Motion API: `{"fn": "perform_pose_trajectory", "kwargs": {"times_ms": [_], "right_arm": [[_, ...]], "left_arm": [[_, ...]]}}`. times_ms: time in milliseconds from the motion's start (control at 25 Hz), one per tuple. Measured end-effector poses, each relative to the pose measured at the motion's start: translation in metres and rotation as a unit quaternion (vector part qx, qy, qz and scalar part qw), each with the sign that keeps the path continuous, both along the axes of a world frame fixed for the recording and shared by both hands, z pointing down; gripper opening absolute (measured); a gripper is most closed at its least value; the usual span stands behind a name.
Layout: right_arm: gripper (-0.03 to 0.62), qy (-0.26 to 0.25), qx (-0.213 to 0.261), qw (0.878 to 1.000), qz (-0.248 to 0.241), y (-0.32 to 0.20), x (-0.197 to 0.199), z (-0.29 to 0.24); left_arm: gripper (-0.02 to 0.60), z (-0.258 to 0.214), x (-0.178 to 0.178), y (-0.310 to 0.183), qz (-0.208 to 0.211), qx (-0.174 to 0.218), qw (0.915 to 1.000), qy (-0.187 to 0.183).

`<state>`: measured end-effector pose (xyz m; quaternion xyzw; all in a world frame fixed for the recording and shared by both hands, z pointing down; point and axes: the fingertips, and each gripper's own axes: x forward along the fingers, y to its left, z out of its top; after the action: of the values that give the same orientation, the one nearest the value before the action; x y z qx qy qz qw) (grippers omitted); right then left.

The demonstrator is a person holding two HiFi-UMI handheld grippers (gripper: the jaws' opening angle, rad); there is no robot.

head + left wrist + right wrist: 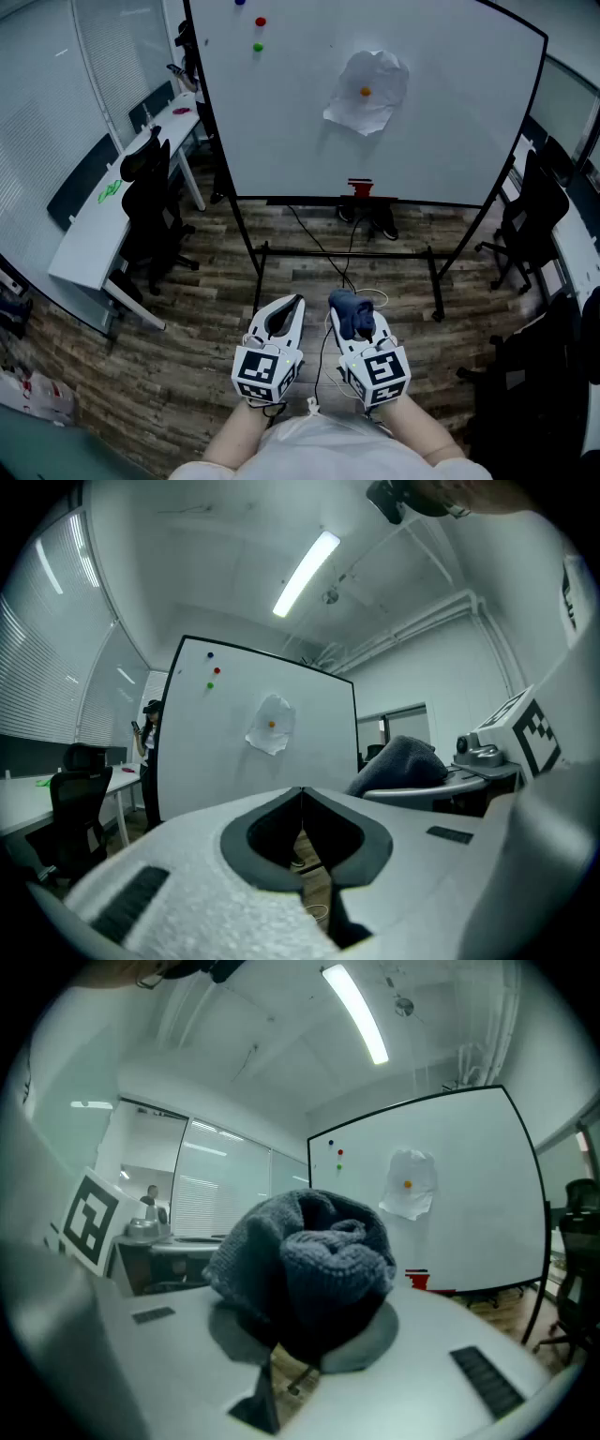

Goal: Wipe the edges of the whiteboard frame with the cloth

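Though the whiteboard (441, 141) is cut off at the top in the head view, its black frame (217, 131) shows well ahead of both tools. The left tool (289, 309) has its jaws together on nothing. Just right of it, the right tool (356, 317) is clamped on the cloth (352, 313), a bunched, dark grey-blue knit that hides its fingertips.

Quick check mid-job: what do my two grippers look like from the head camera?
Both the left gripper and right gripper have white, tapered shells with dark grey inner lining. Each carries a marker cube of black-and-white squares. A thin cable runs between them. The wearer's top is light-coloured.
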<state>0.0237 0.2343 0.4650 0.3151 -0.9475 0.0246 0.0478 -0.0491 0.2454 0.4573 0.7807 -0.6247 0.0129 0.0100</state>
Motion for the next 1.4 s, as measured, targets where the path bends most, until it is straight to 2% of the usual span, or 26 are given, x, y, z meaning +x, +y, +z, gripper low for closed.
{"fn": "perform_pose_trajectory", "kwargs": {"times_ms": [360, 720, 880, 1160, 1400], "right_arm": [[0.069, -0.014, -0.017, 1.0, -0.004, 0.003, -0.004, 0.003], [0.069, -0.025, -0.047, 0.998, 0.02, 0.005, -0.027, 0.015], [0.069, -0.023, -0.057, 0.998, 0.014, 0.013, -0.059, 0.025], [0.069, -0.023, -0.071, 0.997, -0.024, 0.021, -0.123, 0.036], [0.069, -0.01, -0.078, 0.996, -0.048, -0.007, -0.167, 0.047]], "left_arm": [[0.02, 0.004, -0.007, 0.004, -0.004, -0.001, 1.0, 0.005], [0.018, 0.017, -0.03, 0.015, 0.004, -0.005, 0.9998, 0.021], [0.018, 0.027, -0.06, 0.026, -0.002, -0.012, 0.9997, 0.02], [0.018, 0.042, -0.13, 0.04, -0.04, -0.027, 0.9983, 0.034], [0.019, 0.055, -0.171, 0.024, -0.067, -0.034, 0.9962, 0.043]]}}
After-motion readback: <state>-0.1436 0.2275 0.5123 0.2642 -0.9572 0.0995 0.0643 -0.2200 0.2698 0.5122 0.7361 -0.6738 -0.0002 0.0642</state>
